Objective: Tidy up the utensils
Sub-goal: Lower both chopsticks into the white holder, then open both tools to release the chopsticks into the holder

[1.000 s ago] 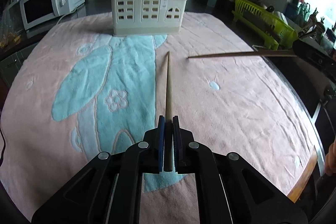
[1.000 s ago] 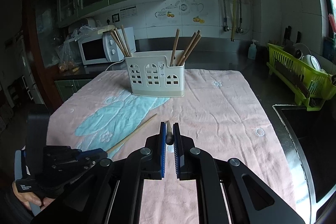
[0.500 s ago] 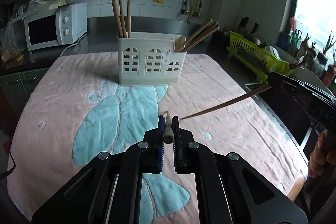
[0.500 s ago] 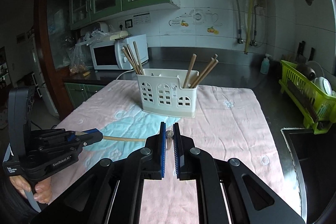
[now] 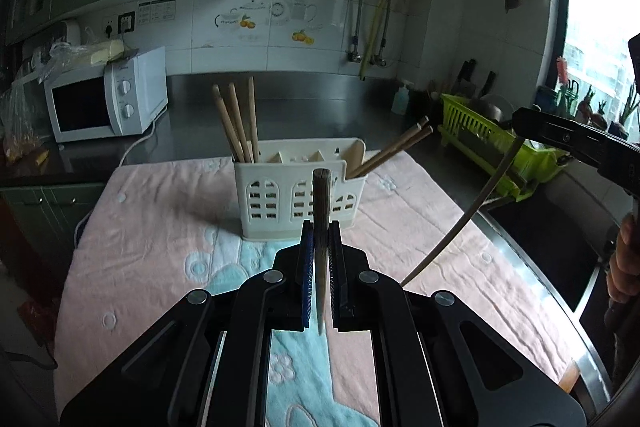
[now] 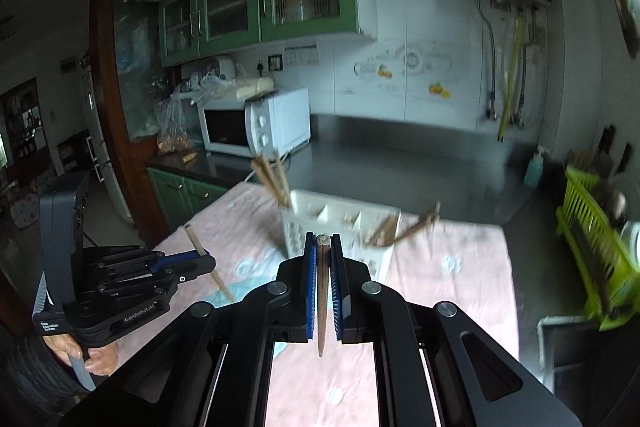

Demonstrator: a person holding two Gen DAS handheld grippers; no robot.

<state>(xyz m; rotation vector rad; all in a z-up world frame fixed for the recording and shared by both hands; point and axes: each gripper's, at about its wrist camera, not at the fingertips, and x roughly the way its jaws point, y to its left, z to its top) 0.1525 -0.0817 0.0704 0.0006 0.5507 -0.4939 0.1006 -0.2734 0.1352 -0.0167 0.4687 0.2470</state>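
While the right view is smearing the cream utensil holder [image 6: 340,223] into blur, I am seeing both grippers pinching a chopstick each — left gripper [image 5: 320,239] on one chopstick [image 5: 321,211], right gripper [image 6: 322,251] on another chopstick [image 6: 322,287]. Both lower tips are hanging past the jaws above the pink towel [image 5: 160,227].

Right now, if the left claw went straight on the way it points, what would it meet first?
Probably the white utensil holder: it stands directly beyond the left claw and its chopstick. Depth is unclear.
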